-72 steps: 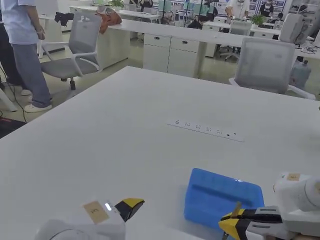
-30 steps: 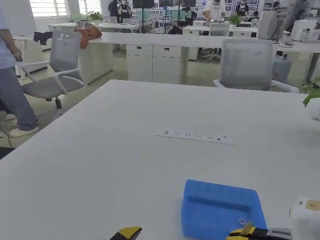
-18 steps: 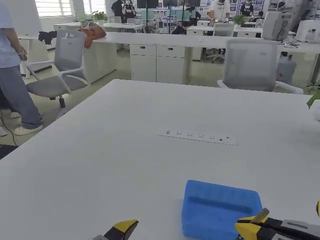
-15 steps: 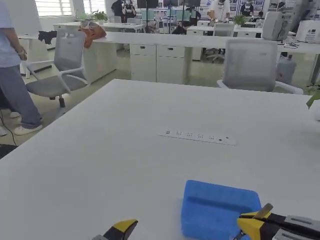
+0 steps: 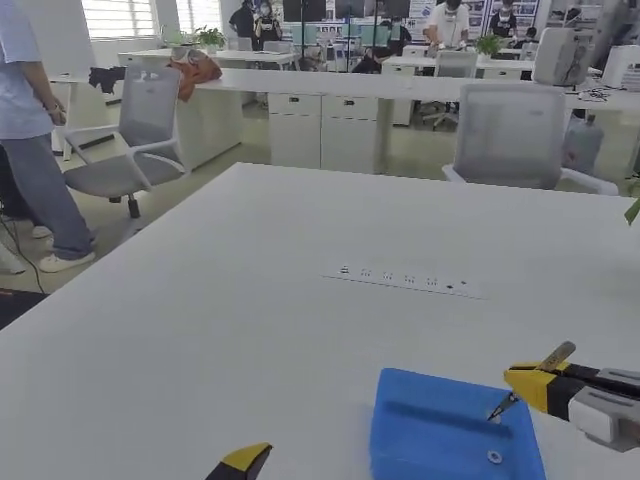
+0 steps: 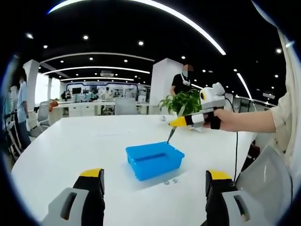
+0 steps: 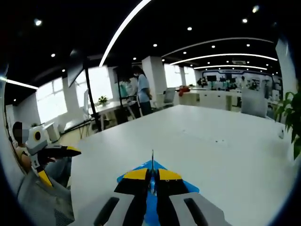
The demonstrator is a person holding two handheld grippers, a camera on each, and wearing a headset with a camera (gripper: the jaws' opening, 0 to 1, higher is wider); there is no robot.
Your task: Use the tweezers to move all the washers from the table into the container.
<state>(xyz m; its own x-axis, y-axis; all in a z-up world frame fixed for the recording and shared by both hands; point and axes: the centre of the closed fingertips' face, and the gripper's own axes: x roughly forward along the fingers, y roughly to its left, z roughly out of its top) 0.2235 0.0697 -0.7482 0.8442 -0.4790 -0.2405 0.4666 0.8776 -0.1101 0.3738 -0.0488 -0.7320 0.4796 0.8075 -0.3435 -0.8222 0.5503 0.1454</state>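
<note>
Head view. White counter [image 5: 250, 330] in an open office; grey chairs [image 5: 515, 130] at 1 o'clock and a standing person [image 5: 30, 130] at 10 o'clock beyond it. Power strip [image 5: 405, 280] flat at mid-counter. Blue container [image 5: 440, 435] at 5 o'clock, one washer [image 5: 494, 457] lying inside near its right wall. Right gripper [image 5: 528, 380] entering from 3 o'clock, clamped on tweezers [image 5: 500, 408], tips pointing down over the container's right part; cannot tell whether the tips carry anything. Yellow tip of left gripper [image 5: 243, 460] at 6 o'clock, clear of the container.

Left gripper view. Left gripper [image 6: 154, 175] spread wide, holding nothing, container [image 6: 154, 159] straight ahead between the two jaws. Two washers [image 6: 169, 181] on the counter just beside the container's near wall. Right gripper [image 6: 181, 122] at 1 o'clock in a hand, tweezers [image 6: 169, 135] hanging above the container's far right corner. Potted plant [image 6: 181, 101] behind.

Right gripper view. Right gripper [image 7: 152, 175] closed on the tweezers [image 7: 152, 157], thin tips projecting toward 12 o'clock. Container [image 7: 190, 187] partly hidden beneath the jaws. Left gripper [image 7: 51, 153] at 9 o'clock, well apart.
</note>
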